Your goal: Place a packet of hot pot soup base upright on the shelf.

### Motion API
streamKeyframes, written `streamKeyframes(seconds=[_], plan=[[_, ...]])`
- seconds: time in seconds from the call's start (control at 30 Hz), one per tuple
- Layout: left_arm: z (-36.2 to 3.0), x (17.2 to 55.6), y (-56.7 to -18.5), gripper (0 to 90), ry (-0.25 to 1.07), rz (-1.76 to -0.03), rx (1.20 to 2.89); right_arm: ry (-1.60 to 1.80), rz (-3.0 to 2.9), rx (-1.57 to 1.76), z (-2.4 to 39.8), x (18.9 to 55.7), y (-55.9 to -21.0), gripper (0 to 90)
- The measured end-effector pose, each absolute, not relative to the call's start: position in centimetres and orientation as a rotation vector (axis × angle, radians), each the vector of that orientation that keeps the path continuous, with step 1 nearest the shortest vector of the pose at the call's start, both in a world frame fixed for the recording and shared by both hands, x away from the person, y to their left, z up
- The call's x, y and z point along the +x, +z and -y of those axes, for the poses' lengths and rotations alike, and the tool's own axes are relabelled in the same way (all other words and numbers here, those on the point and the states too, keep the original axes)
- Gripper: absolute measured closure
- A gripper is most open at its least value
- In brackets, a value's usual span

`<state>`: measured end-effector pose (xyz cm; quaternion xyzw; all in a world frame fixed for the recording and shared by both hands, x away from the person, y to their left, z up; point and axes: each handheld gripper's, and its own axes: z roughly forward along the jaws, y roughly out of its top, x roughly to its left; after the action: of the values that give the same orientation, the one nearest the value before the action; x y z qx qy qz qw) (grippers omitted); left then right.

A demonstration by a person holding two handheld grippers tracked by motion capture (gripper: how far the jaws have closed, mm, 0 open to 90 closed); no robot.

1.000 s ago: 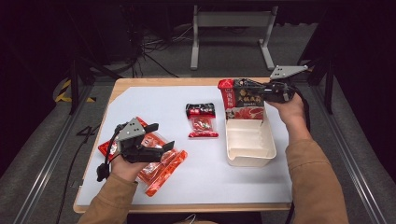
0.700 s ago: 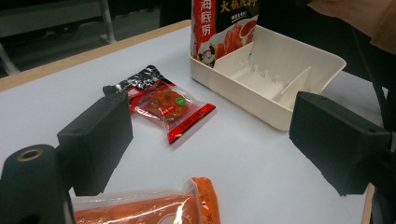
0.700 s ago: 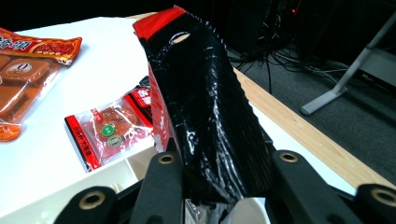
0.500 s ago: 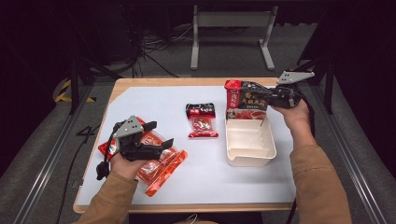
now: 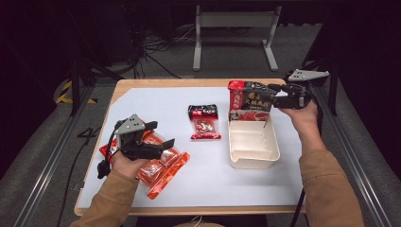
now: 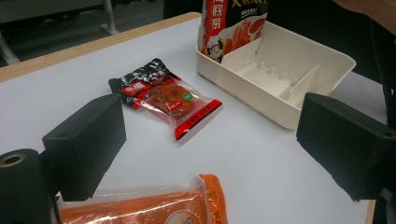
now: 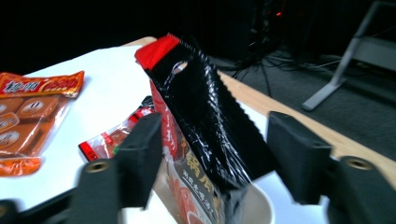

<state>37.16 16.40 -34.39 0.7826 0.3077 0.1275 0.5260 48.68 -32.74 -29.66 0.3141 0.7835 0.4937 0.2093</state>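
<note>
Over the white tray (image 5: 253, 156) my right gripper (image 5: 273, 94) had just been opening, with the tall black-and-red pouch (image 5: 249, 100) between its parted jaws, unpinched, standing in the tray's far end. I figured it might topple out, being top-heavy. Well left of the tray, my left gripper (image 5: 163, 135) hung open over the orange packs (image 5: 163, 168).

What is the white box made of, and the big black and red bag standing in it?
The white box looks like stiff matt plastic: smooth moulded walls and dividers. The big bag looks like thin glossy plastic film, maybe foil-lined: it crinkles and glints, with a serrated sealed edge.
</note>
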Motion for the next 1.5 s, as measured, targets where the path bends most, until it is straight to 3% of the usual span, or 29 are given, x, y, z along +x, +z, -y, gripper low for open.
streamKeyframes(seconds=[0.17, 0.57, 0.9, 1.5], plan=[[-16.7, 37.2, -34.2, 8.4, 0.317, -0.735, 1.873, 1.345, -2.117, 0.888, 33.7, 46.9, -28.5, 25.6], [-18.2, 37.1, -33.6, 7.9, 0.340, -0.764, 1.876, 1.335, -2.094, 0.912, 34.8, 44.2, -27.6, 20.9], [-19.5, 37.1, -33.1, 7.8, 0.372, -0.751, 1.901, 1.341, -2.110, 0.907, 35.5, 42.0, -28.8, 15.9], [-22.3, 37.4, -32.7, 10.9, 0.404, -0.802, 1.866, 1.326, -2.033, 0.967, 36.6, 38.4, -31.8, 16.8]])
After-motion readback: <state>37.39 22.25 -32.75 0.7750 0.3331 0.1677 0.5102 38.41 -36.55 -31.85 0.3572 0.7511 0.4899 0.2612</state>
